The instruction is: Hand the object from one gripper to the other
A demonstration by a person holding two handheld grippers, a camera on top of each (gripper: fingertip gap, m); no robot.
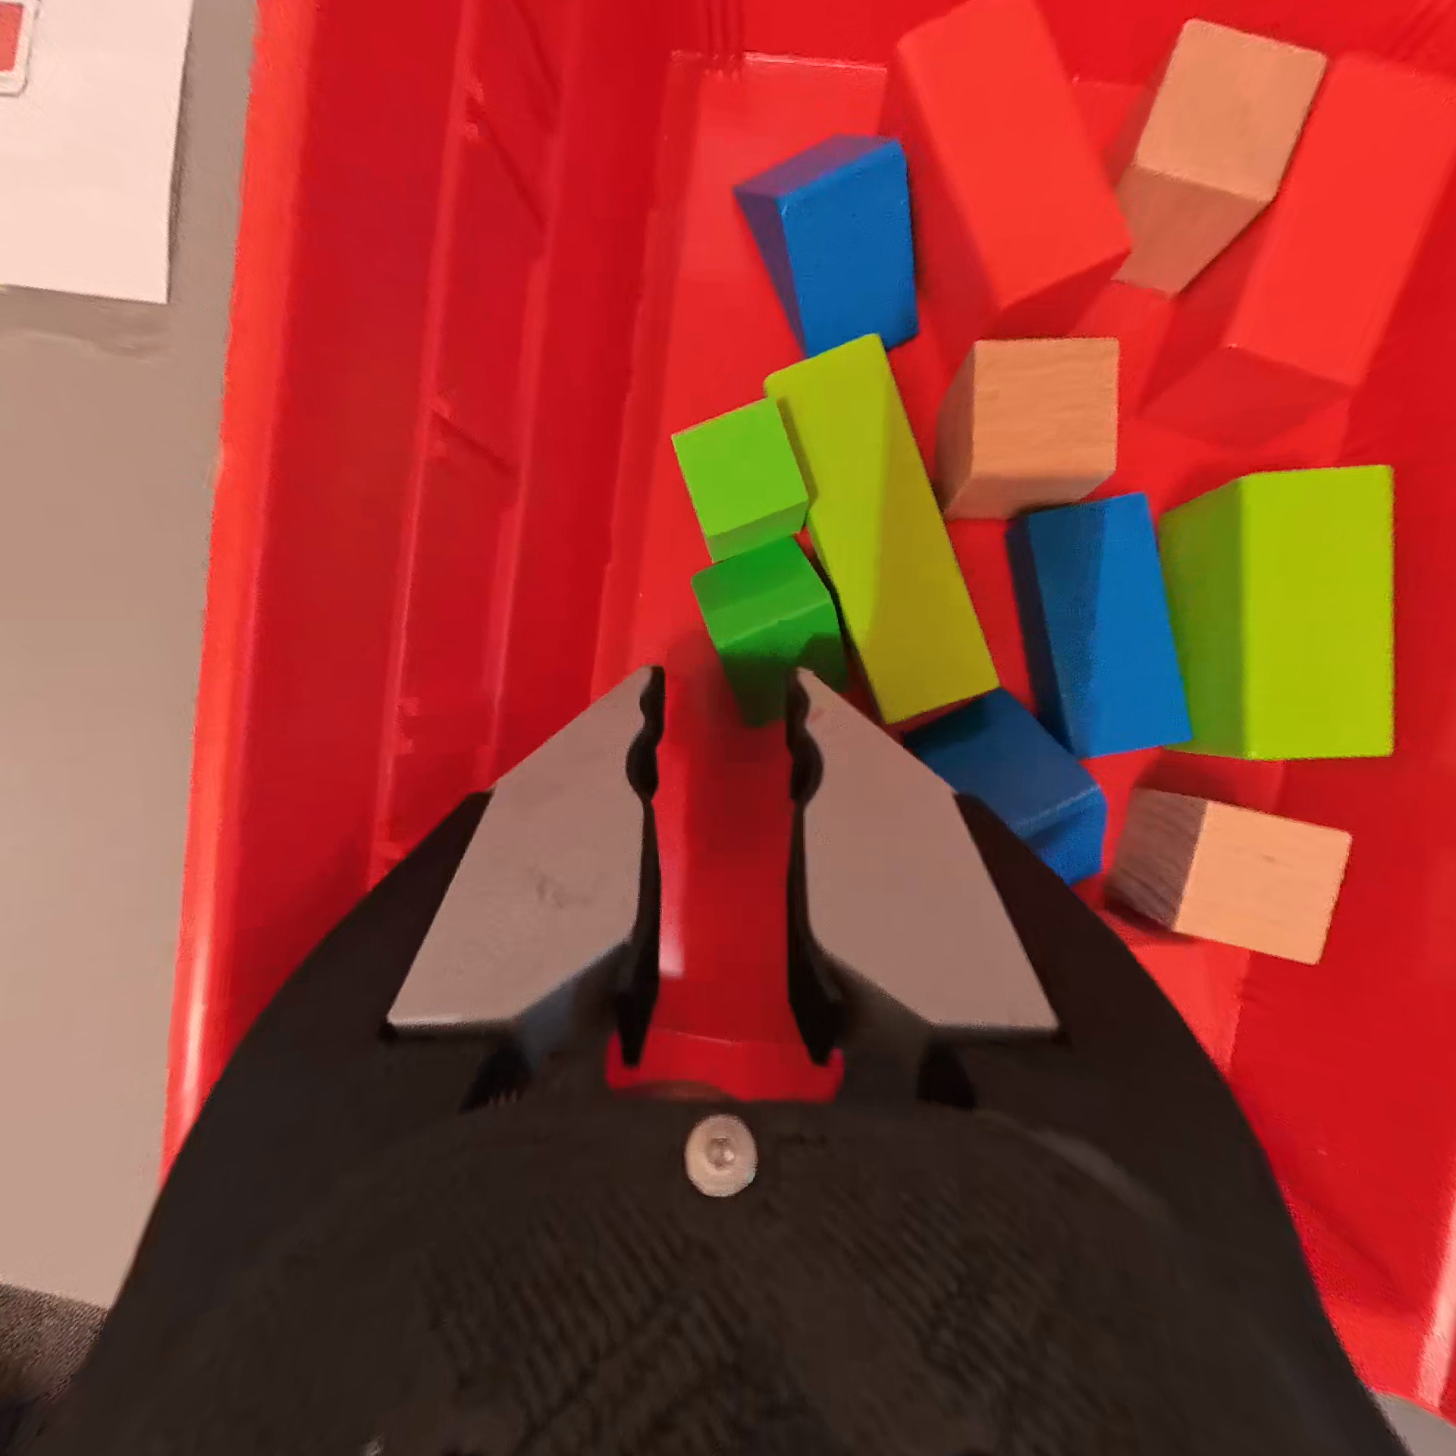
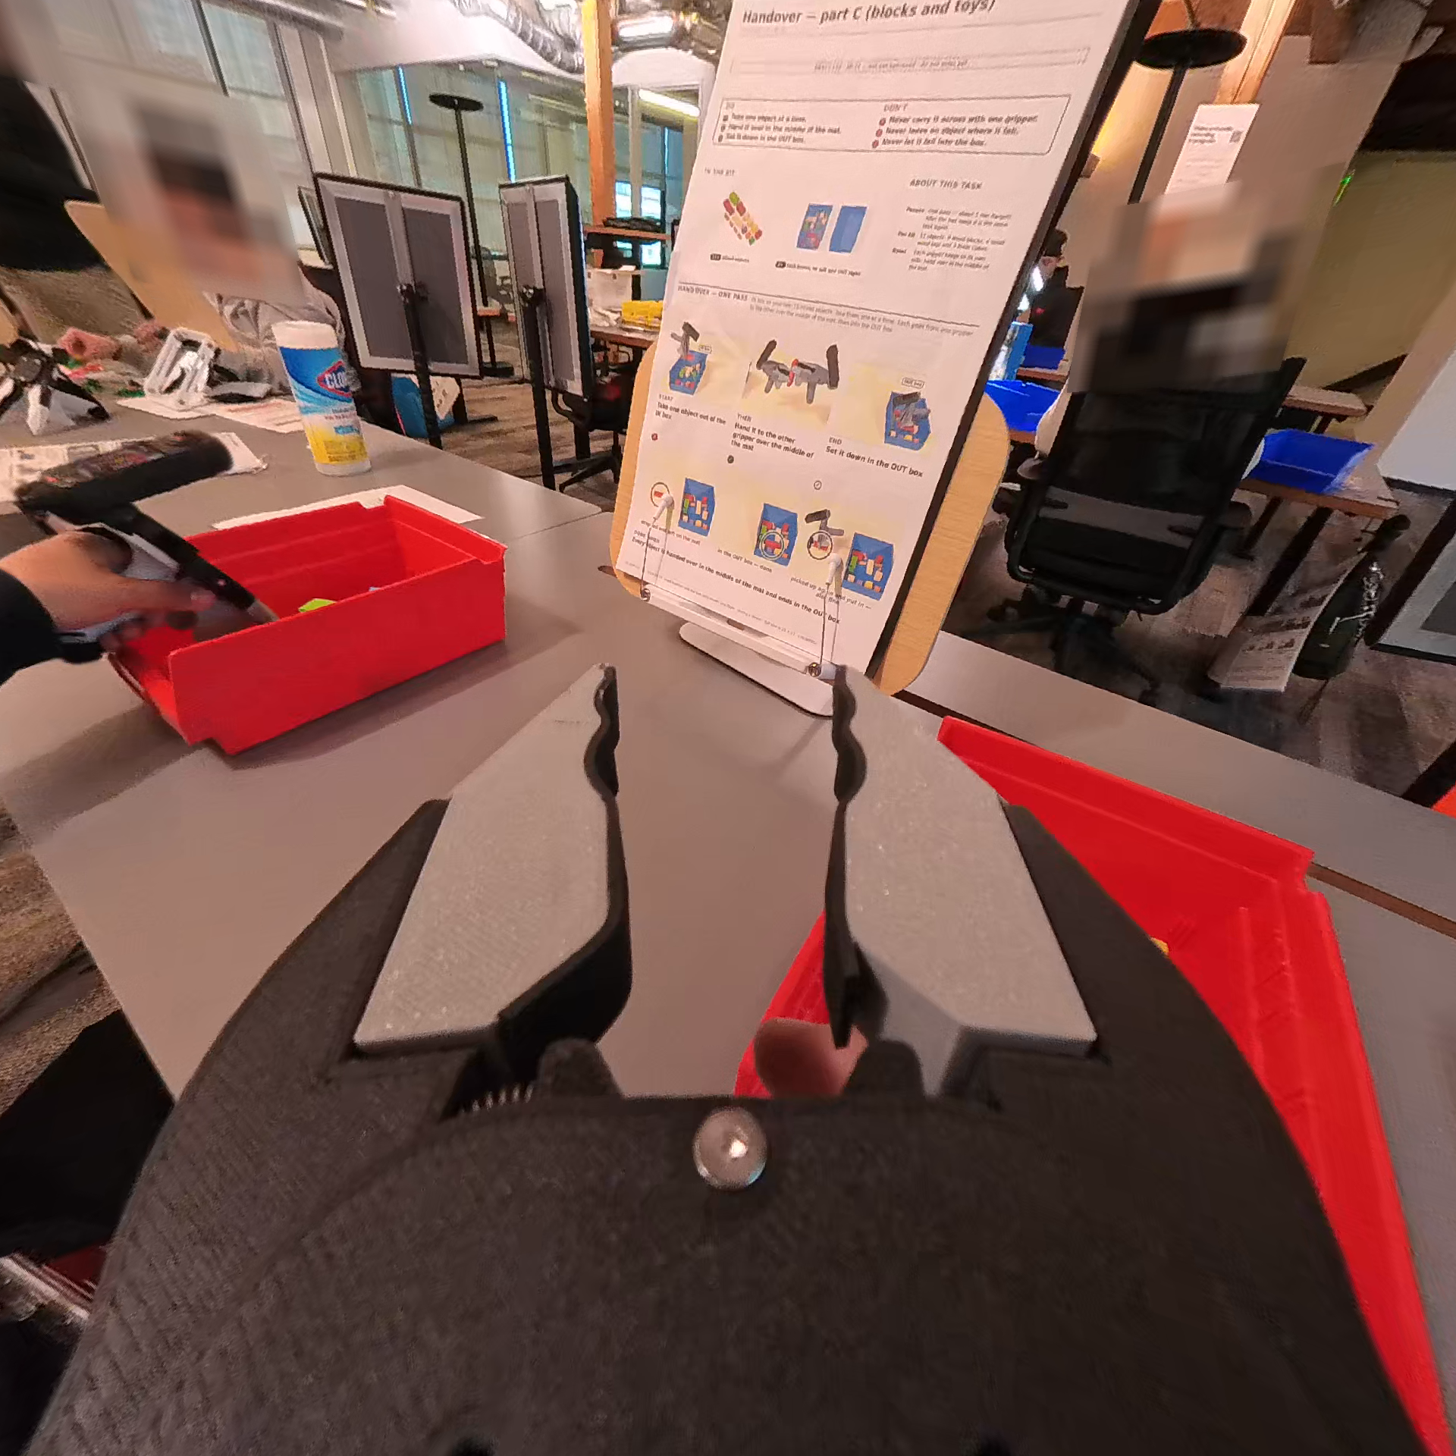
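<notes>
My left gripper (image 1: 726, 674) is down inside a red bin (image 1: 473, 394), its jaws partly open. A dark green block (image 1: 760, 607) lies just past the fingertips. Its near corner reaches between them next to the right finger (image 1: 835, 756), and red bin floor shows between the block and the left finger (image 1: 599, 772), so it is not gripped. In the right wrist view the left gripper (image 2: 157, 544), held by a hand, dips into that bin (image 2: 331, 662); its fingertips are hidden there. My right gripper (image 2: 721, 677) is open and empty above the grey table (image 2: 394, 788).
The bin also holds a long lime block (image 1: 874, 536), a light green cube (image 1: 737, 473), blue blocks (image 1: 1103, 622), wooden cubes (image 1: 1032, 425) and red blocks (image 1: 1008, 150). A second red bin (image 2: 1182, 867) sits under my right gripper's right side. An instruction board (image 2: 851, 315) stands ahead. The tips of one gripper are about 65 cm away from the tips of the other.
</notes>
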